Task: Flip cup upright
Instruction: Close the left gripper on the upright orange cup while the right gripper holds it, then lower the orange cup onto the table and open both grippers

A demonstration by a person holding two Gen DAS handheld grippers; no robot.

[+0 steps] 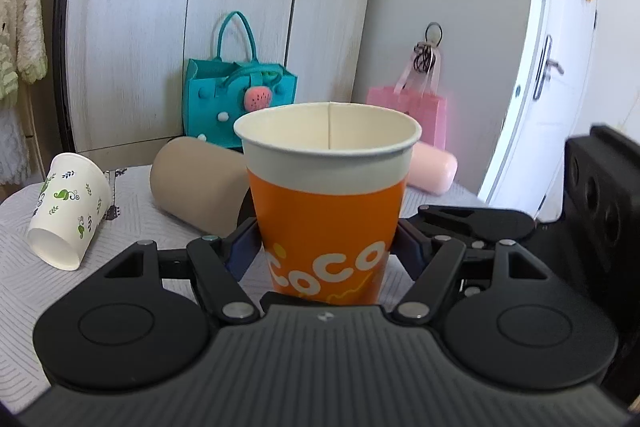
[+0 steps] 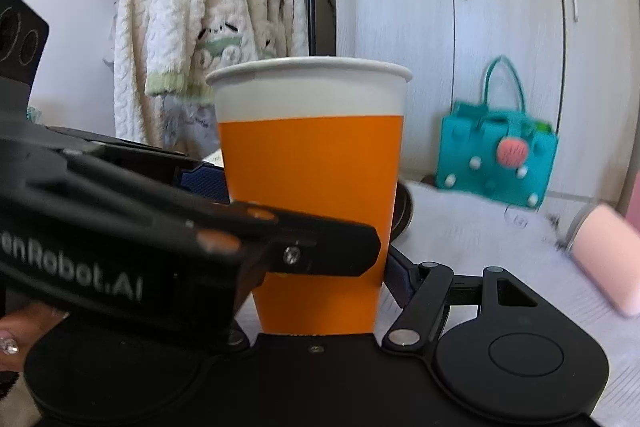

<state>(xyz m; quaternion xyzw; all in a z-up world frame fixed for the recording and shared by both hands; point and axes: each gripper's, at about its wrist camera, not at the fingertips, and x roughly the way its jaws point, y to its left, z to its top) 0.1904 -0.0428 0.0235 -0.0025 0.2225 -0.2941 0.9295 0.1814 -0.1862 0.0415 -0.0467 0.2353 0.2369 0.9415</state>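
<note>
An orange and white paper cup [image 1: 326,211] stands upright with its mouth up, between the blue pads of my left gripper [image 1: 326,247], which is shut on its lower half. The same cup [image 2: 312,195] fills the right wrist view, where my right gripper [image 2: 316,259] also closes on its lower body from another side. The left gripper's black body [image 2: 160,235] crosses in front of the right gripper's left finger and hides it. A white cup with green leaf prints [image 1: 68,211] lies on its side at the left of the table.
A tan cup [image 1: 200,187] lies on its side behind the orange cup. A pink cup [image 1: 432,171] lies at the right. A teal felt bag [image 1: 236,95] and a pink bag [image 1: 416,111] stand against the white cabinets. The table has a grey patterned cloth [image 1: 24,275].
</note>
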